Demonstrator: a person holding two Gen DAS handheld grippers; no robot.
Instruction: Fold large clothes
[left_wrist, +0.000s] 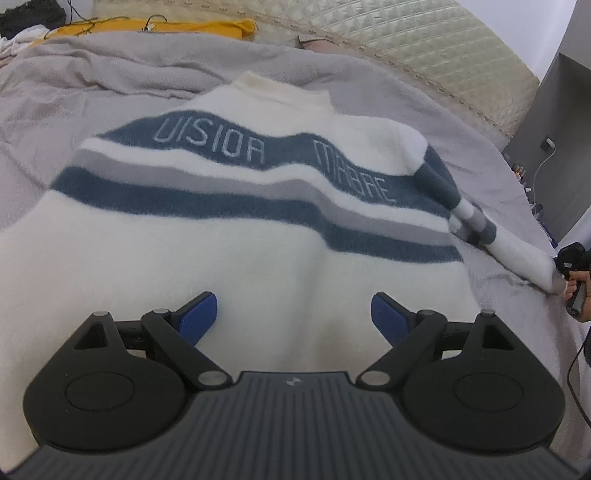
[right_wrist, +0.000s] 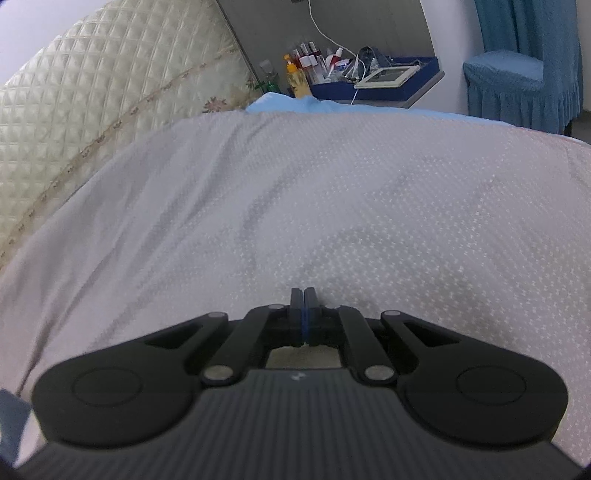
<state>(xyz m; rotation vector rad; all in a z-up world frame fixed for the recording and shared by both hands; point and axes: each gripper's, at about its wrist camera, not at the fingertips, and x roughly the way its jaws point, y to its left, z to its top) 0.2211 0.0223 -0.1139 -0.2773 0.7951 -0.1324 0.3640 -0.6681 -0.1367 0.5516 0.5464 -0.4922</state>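
A white fluffy sweater (left_wrist: 229, 258) with blue and grey stripes and pale lettering lies spread flat on the bed, collar at the far end. Its right sleeve (left_wrist: 517, 251) stretches out to the right, with the cuff at the frame edge. My left gripper (left_wrist: 293, 314) hovers open over the sweater's lower white part, its blue pads (left_wrist: 197, 319) wide apart with nothing between them. In the right wrist view my right gripper (right_wrist: 303, 291) is shut, with no cloth showing between its jaws, over bare bed cover. The left wrist view shows the right gripper (left_wrist: 570, 258) in a hand just beside the sleeve cuff.
A grey blanket (left_wrist: 92, 92) covers the bed under the sweater. A quilted cream headboard (right_wrist: 92, 92) stands behind it. Yellow cloth (left_wrist: 207, 27) lies at the far edge. A bedside shelf (right_wrist: 369, 88) with bottles and a cable, and a blue-covered chair (right_wrist: 517, 81), stand beyond the bed.
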